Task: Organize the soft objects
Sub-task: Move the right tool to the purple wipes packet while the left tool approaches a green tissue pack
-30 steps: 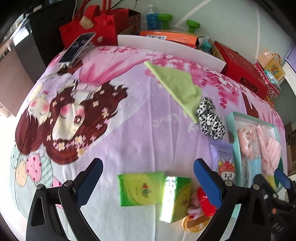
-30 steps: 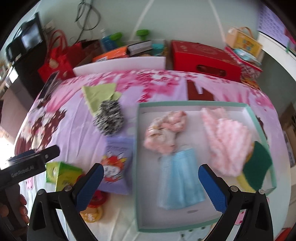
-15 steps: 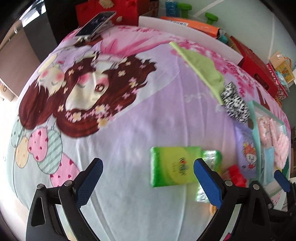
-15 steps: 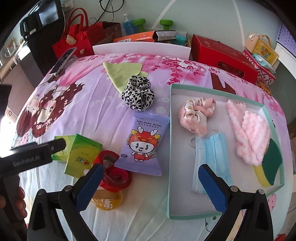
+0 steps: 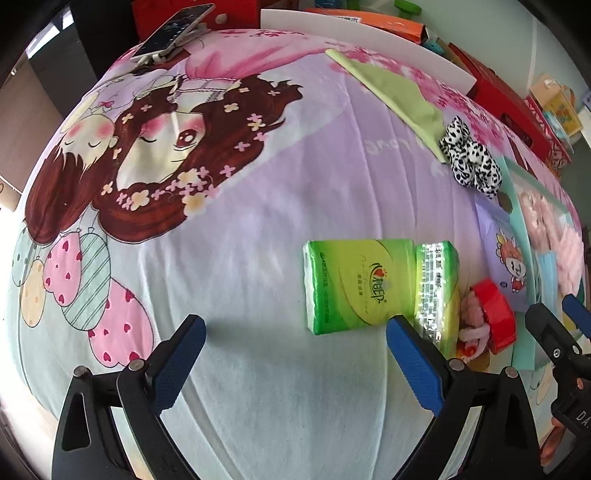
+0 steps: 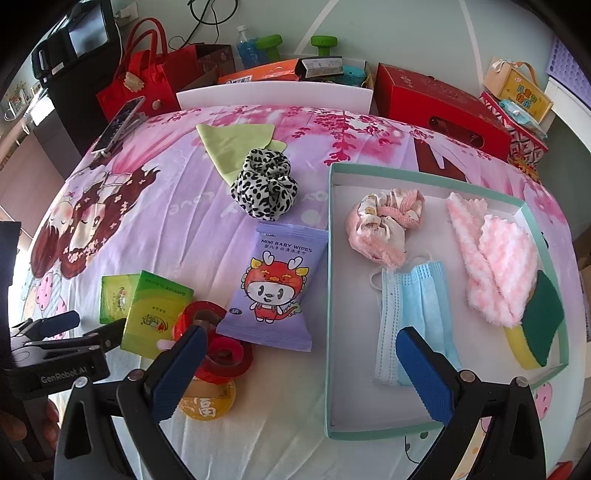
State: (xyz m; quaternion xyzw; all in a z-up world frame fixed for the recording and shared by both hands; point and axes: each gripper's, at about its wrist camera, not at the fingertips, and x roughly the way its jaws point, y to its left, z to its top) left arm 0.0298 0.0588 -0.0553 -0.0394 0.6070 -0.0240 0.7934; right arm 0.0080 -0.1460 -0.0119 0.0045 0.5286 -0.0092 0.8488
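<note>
A teal box holds a pink scrunchie, a blue face mask, a pink fluffy cloth and a green-yellow sponge. On the bedsheet to its left lie a leopard scrunchie, a light green cloth, a purple wipes pack and two green tissue packs. My right gripper hangs open and empty over the box's near left edge. My left gripper is open and empty, just short of the tissue packs.
Red tape rolls and an orange disc lie by the tissue packs. A phone rests at the far left of the bed. Red bags and boxes and a white board line the far edge.
The left gripper has swung left and lower toward the sheet, so the tissue packs now sit at its right finger. The right gripper has drawn back from the box. Both stay open.
</note>
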